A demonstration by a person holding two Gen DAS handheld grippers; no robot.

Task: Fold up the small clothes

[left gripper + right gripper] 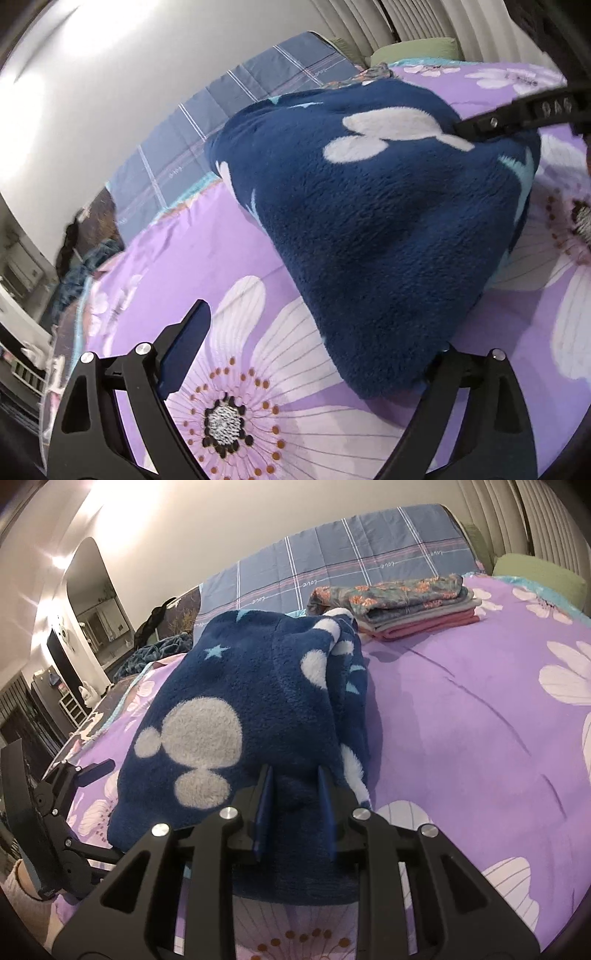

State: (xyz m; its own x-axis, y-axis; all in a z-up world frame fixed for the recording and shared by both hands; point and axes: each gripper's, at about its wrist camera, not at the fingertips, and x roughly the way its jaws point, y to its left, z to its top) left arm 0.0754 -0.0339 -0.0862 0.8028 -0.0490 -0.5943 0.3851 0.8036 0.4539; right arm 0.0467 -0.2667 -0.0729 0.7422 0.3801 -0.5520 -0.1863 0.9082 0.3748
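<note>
The navy fleece garment [236,716] lies bunched on the purple bedspread [461,716], soft, thick and floppy. The right tongs [295,794] pinch its near hem; the left tongs [317,343], at nine o'clock, stand spread. Best gripped at corners.

Navy white-spotted fleece garment [236,701], purple floral bedspread [461,716]

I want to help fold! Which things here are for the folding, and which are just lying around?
For the folding:
- blue fleece garment
- right gripper, shut on it
- left gripper, open at its edge
- stack of folded clothes

Just lying around:
- purple flowered bedspread
- checked blue sheet
- green pillow
- mirror
</note>
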